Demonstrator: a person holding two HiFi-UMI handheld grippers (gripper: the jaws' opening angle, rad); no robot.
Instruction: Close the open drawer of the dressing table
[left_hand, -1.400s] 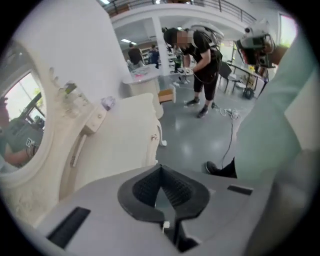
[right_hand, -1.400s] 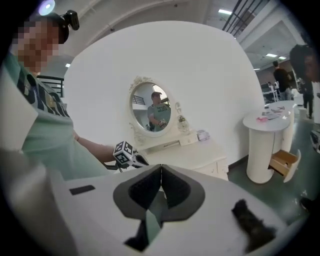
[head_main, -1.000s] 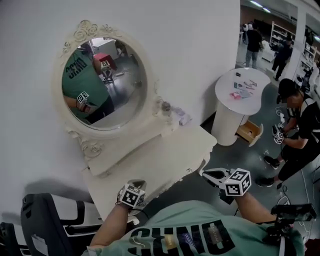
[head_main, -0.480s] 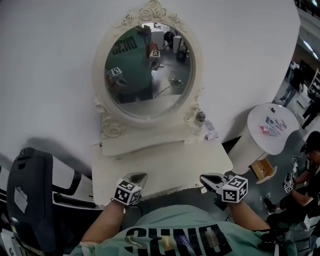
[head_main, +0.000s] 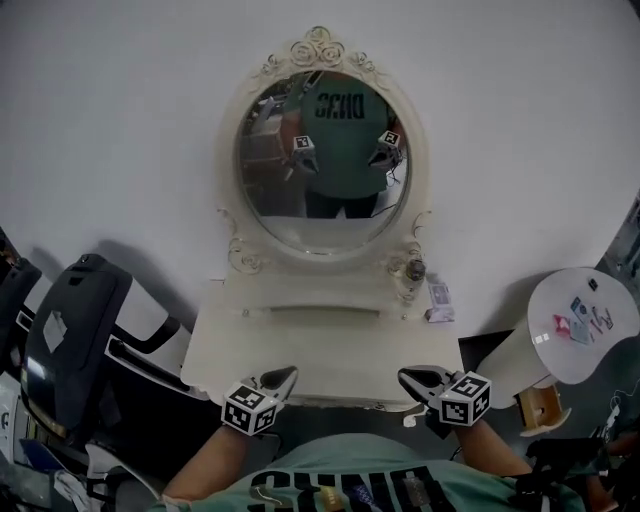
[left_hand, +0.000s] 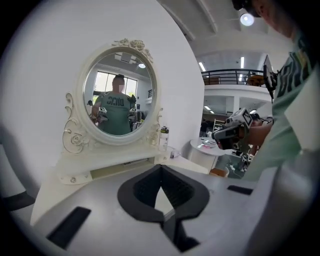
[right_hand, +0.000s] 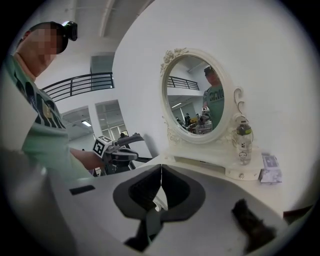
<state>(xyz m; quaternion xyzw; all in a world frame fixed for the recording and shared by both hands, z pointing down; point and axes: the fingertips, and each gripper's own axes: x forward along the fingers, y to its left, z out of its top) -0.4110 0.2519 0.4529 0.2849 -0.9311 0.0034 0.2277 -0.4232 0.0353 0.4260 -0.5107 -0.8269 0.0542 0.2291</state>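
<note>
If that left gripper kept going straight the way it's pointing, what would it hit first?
The left gripper would probably meet the dressing table's white top first, short of the shelf under the mirror; depth is unclear.

Head view dim, greyish; soft shadow low on wall (head_main: 110, 150). Gripper views brighter w/ heavy fisheye, black corners. Ceiling lamp (left_hand: 246, 19) glares.

The counter (head_main: 320, 345) looks smooth and cream-painted, with a satin sheen. The mirror (head_main: 322, 170) is glossy glass in a carved cream frame (head_main: 318, 48). The left gripper (left_hand: 161, 168) and right gripper (right_hand: 161, 168) show matt grey plastic and ribbed black pads (left_hand: 145, 189).
</note>
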